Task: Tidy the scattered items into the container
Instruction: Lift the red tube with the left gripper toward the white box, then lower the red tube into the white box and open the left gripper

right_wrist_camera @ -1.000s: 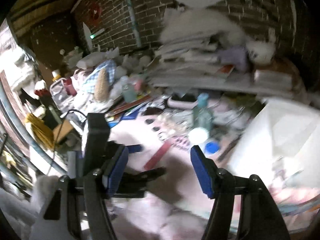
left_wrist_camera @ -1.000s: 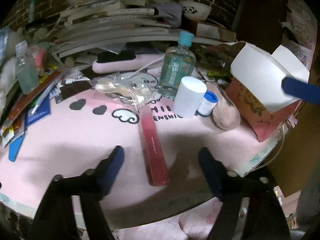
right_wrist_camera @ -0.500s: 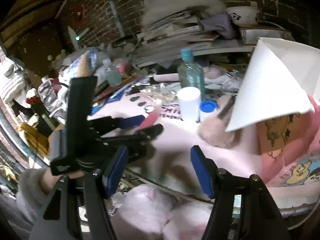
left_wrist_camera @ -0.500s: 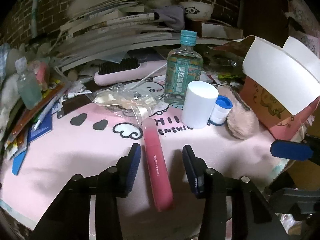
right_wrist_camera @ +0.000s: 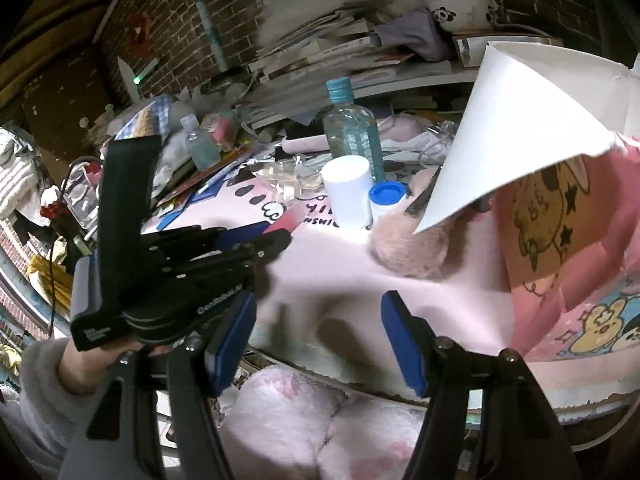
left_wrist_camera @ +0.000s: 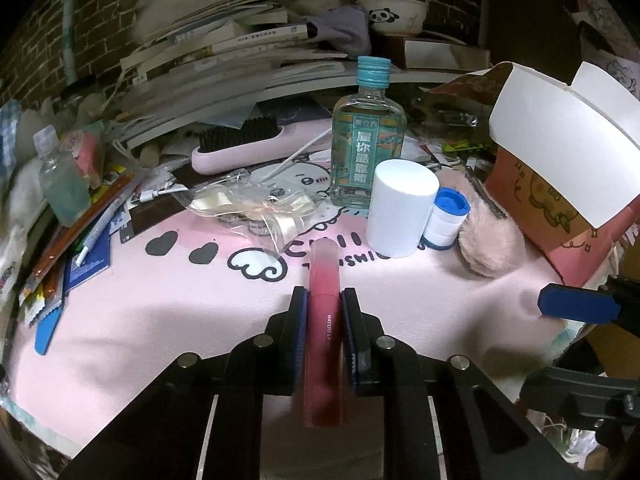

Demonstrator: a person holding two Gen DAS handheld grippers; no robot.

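My left gripper [left_wrist_camera: 324, 300] is shut on a long pink lip-gloss tube [left_wrist_camera: 325, 276] that lies on the pink mat [left_wrist_camera: 160, 312]. Behind it stand a white cylinder [left_wrist_camera: 400, 208], a small blue-capped jar [left_wrist_camera: 446, 220], a clear bottle with a teal cap [left_wrist_camera: 368, 136], a pink fluffy puff [left_wrist_camera: 490, 240] and a clear bag of ribbon [left_wrist_camera: 256, 208]. The pink carton with open white flaps [left_wrist_camera: 560, 184] stands at the right. My right gripper [right_wrist_camera: 320, 340] is open and empty over the mat's front edge, near the carton [right_wrist_camera: 560, 220]; the left gripper [right_wrist_camera: 248, 244] shows in its view.
A pink brush [left_wrist_camera: 248, 148], stacked books [left_wrist_camera: 224, 60] and a panda bowl [left_wrist_camera: 392, 14] crowd the back. Packets, a pen and a small bottle [left_wrist_camera: 64, 184] lie at the left. A brick wall stands behind. The mat's front edge [right_wrist_camera: 360, 356] is close to me.
My left gripper moved forward over the pink tube and shut on it. My right gripper swung right and down towards the carton and stayed open.
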